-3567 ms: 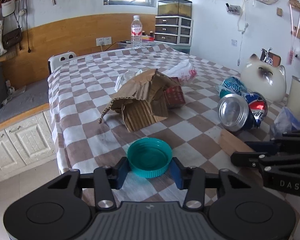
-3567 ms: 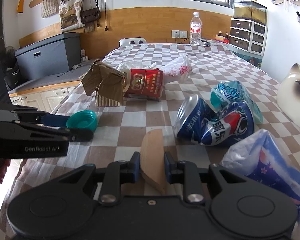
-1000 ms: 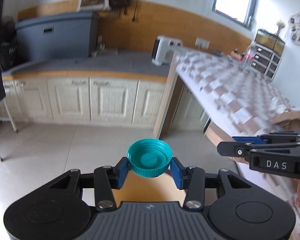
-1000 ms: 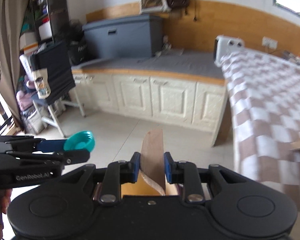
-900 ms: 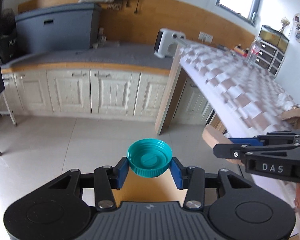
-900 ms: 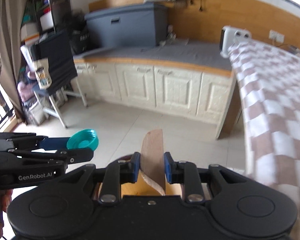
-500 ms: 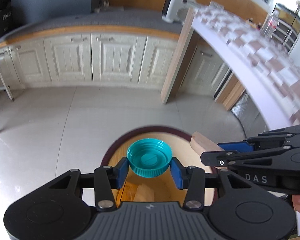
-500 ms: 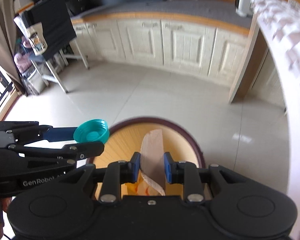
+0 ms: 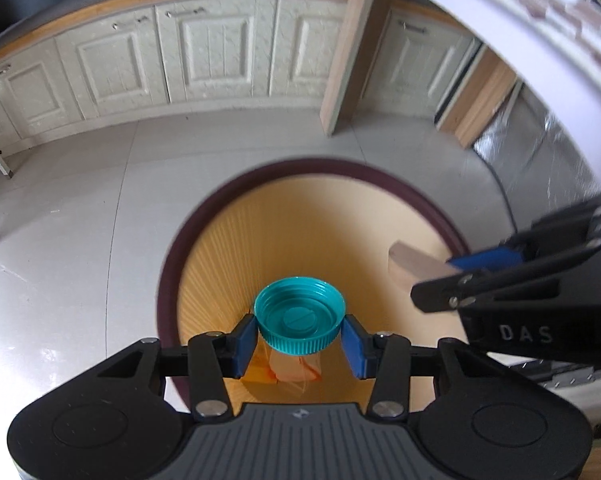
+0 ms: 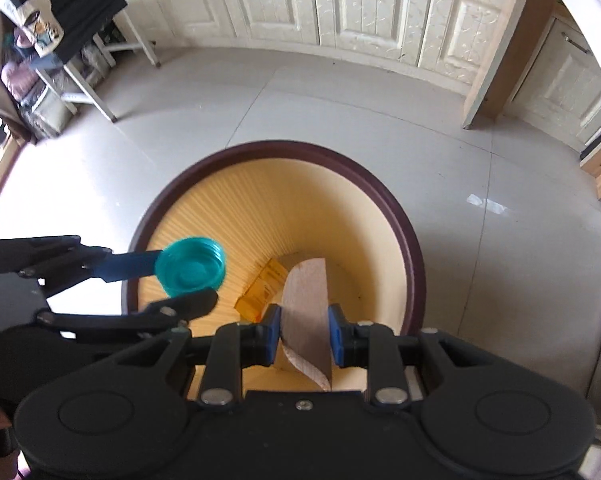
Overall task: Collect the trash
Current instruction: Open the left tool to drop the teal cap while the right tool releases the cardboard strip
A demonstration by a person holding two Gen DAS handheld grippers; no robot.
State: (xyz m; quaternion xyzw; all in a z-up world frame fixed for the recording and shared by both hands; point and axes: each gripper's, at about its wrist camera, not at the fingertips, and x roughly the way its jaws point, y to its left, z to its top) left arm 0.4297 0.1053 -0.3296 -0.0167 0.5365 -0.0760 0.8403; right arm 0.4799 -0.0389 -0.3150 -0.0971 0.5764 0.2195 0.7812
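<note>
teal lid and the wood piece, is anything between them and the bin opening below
Nothing visible. The teal plastic screw lid in the left gripper and the flat wooden piece in the right gripper both hang over the open round yellow bin, which holds only orange packaging at the bottom.

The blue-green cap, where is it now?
The cap is pinched in the left gripper, above the open bin, left of the right gripper.
</note>
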